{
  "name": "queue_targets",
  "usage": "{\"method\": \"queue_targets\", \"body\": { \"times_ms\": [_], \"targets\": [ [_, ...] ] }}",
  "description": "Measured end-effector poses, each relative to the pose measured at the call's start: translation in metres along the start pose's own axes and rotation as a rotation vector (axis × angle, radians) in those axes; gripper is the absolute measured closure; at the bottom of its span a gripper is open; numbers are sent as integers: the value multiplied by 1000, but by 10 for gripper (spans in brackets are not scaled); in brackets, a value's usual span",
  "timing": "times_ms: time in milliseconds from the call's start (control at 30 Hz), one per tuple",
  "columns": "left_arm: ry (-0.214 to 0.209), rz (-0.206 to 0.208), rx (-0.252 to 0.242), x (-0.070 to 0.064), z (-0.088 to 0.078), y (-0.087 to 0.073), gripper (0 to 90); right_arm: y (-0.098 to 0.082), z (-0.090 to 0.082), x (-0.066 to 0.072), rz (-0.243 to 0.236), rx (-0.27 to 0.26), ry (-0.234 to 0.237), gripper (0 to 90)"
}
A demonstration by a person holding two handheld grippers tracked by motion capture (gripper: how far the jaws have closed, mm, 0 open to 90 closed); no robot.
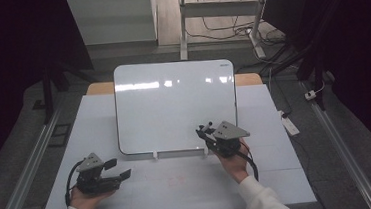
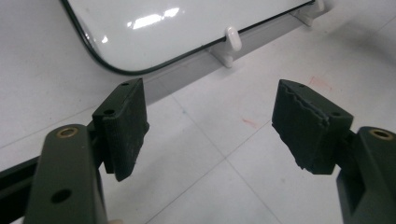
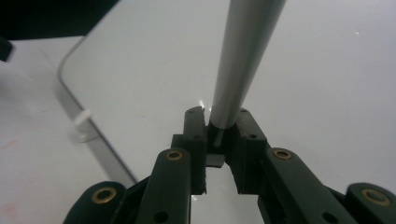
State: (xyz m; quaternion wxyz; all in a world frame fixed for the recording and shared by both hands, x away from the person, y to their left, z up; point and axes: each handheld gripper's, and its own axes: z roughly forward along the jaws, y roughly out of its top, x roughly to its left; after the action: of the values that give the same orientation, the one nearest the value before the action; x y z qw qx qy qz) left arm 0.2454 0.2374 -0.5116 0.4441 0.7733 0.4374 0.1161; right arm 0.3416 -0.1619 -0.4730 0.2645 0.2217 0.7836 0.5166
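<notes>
High view: a whiteboard (image 1: 173, 105) stands tilted back on small white clips (image 1: 155, 156) on the white bench (image 1: 145, 193), its shiny face toward the person. The right gripper (image 1: 206, 131) is up at the board's lower right corner, held by a hand with a white sleeve. Right gripper view looks along its jaws, which are pressed onto the base of a grey marker (image 3: 243, 60); the pen sticks out forward over the whiteboard (image 3: 327, 93), and its far end runs out of the picture, so whether the tip touches the surface cannot be told. One white clip (image 3: 84, 122) shows at the board's lower edge.

The left gripper (image 1: 119, 170) sits low at the near left of the bench, well apart from the board, resting in the person's hand. Left gripper view shows its jaws spread wide with bare bench (image 2: 224, 154) between them, the whiteboard's rounded corner (image 2: 107, 65) beyond, and faint reddish smudges (image 2: 250, 122) on the bench surface, possibly old ink.
</notes>
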Motion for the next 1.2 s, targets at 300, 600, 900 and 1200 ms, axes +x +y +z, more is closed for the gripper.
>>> {"method": "queue_targets", "body": {
  "times_ms": [300,600,900,1200],
  "targets": [
    [-23,44,-60,-19,0,22,279,-5,-23,16,47,32,145,778],
    [-84,128,-115,-51,7,57,294,-5,-19,30,83,53,248,777],
    [-202,230,-156,-93,25,94,324,-2,-9,46,100,58,341,776],
    [-312,273,-134,-113,54,112,462,-1,1,58,117,66,402,776]
  ]
}}
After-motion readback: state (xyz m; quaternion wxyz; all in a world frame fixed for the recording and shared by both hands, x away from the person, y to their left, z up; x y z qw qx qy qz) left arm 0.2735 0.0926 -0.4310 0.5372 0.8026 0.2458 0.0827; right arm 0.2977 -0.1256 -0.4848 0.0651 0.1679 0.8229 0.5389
